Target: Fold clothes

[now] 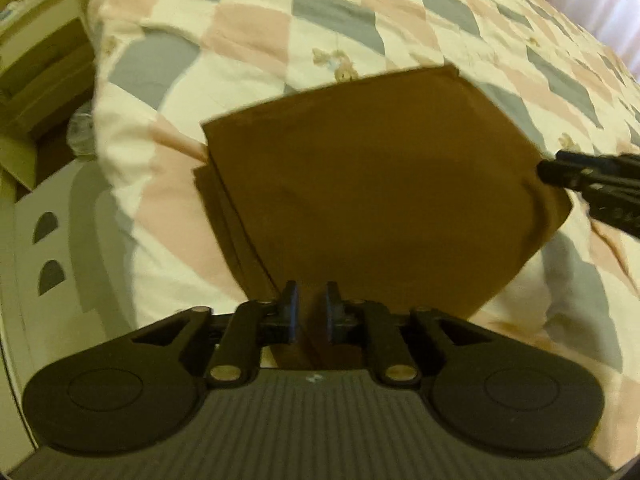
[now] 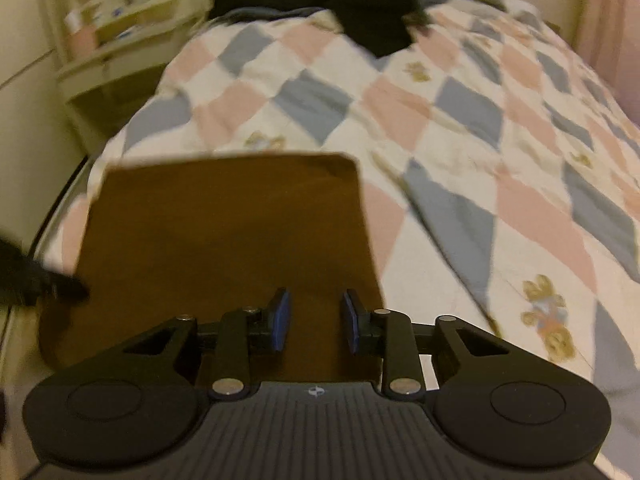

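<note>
The brown garment lies folded flat on the bed quilt; both my left tool and right tool stand open, gripping nothing. Dark clothes beyond look unfolded.

Dim, warm yellowish indoor light fills both fisheye views; motion blur softens the quilt and brown cloth, edges bow strongly, and corners fall dark.
</note>
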The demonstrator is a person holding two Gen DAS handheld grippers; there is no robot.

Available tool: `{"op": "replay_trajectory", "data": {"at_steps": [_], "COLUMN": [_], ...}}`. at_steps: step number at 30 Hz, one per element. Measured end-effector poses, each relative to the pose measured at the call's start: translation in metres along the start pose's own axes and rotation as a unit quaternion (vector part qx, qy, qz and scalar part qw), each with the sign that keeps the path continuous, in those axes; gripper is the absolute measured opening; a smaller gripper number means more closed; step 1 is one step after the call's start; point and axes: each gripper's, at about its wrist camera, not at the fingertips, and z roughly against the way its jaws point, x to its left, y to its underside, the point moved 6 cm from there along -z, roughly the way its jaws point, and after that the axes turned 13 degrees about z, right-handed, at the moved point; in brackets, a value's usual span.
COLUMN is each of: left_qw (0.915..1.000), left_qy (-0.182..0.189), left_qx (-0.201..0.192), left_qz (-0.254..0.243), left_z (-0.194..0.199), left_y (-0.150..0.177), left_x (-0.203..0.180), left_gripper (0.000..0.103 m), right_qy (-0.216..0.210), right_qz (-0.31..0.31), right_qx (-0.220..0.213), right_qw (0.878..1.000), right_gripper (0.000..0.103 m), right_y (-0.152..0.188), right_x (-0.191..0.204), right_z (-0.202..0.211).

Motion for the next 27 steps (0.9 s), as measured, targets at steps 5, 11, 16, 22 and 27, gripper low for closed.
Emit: {"op": "replay_trajectory", "data": {"at_steps": [5, 11, 16, 22, 27], "left_qw": [0.9997, 0.9998, 0.9999, 0.9862, 0.9460], "left_qy": [-0.012, -0.011, -0.001, 0.111, 0.179], "left_qx": [-0.022, -0.019, 0.000, 0.005, 0.018], "left_qz": [-0.004, 0.002, 0.011, 0.123, 0.270], "left_z": [0.049, 0.086, 0.091, 0.075, 0.015], "left_y": [0.008, 0.029, 0.051, 0.041, 0.002], "left_x": [-0.011, -0.022, -0.020, 0.034, 0.089], "left_gripper": [0.029, 0.032, 0.036, 0.064, 0.068], "right_qy": [-0.015, -0.051, -0.061, -0.077, -0.109], "right_qz": [-0.015, -0.054, -0.061, -0.082, -0.120], "right_qx": [-0.017, -0.022, -0.006, 0.029, 0.024], "right_qw": [1.000, 0.997, 0.996, 0.993, 0.987], "right_gripper": [0.045, 0.054, 0.058, 0.065, 0.070], "right_y": [-0.012, -0.006, 0.013, 0.042, 0.032], "right_x": [0.008, 0.022, 0.027, 0.011, -0.024], "right_z": [0.059, 0.115, 0.133, 0.128, 0.091]}}
